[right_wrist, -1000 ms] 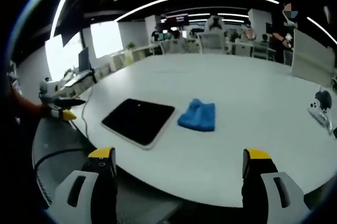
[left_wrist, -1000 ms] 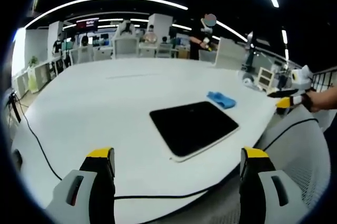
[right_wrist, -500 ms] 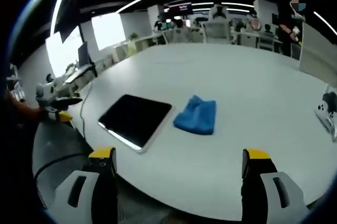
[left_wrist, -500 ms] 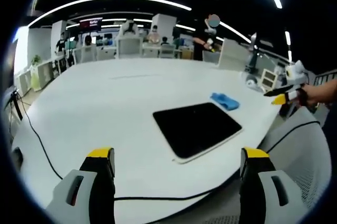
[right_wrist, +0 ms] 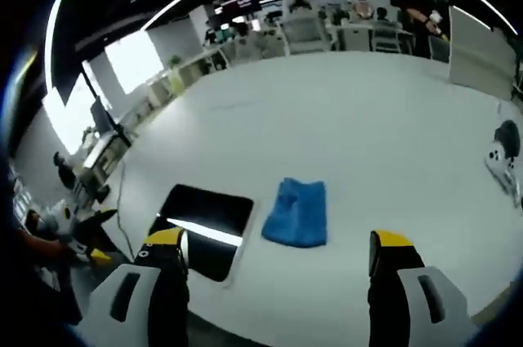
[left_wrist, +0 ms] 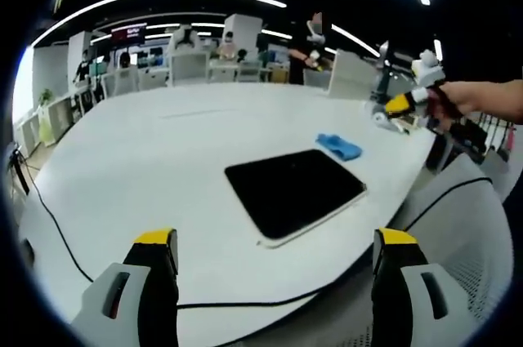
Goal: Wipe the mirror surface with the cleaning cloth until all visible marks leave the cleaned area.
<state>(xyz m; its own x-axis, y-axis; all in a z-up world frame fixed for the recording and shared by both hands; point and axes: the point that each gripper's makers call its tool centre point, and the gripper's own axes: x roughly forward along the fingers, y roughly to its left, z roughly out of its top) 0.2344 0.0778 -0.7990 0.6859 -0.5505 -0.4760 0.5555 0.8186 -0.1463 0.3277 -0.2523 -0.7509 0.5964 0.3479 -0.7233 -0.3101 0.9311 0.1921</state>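
A dark rectangular mirror [left_wrist: 294, 191] with a white rim lies flat on the white table [left_wrist: 147, 159]; in the right gripper view the mirror [right_wrist: 204, 218] sits low left and reflects a ceiling light strip. A folded blue cloth [left_wrist: 338, 146] lies just beyond it, and the cloth [right_wrist: 297, 212] is straight ahead between my right jaws. My left gripper [left_wrist: 276, 282] is open over the table's near edge, short of the mirror. Open as well, my right gripper [right_wrist: 276, 278] is above the table near the cloth. The right gripper [left_wrist: 409, 95], held in a hand, shows at the far right of the left gripper view.
A black cable [left_wrist: 57, 224] runs along the table's left edge. A white mesh chair [left_wrist: 466, 233] stands by the table's near right side. A small white device [right_wrist: 500, 159] rests at the table's right. Desks, chairs and people fill the office behind.
My right gripper has risen and advanced over the table toward the cloth, which now lies closer. In the left gripper view the other gripper has lifted and moved inward.
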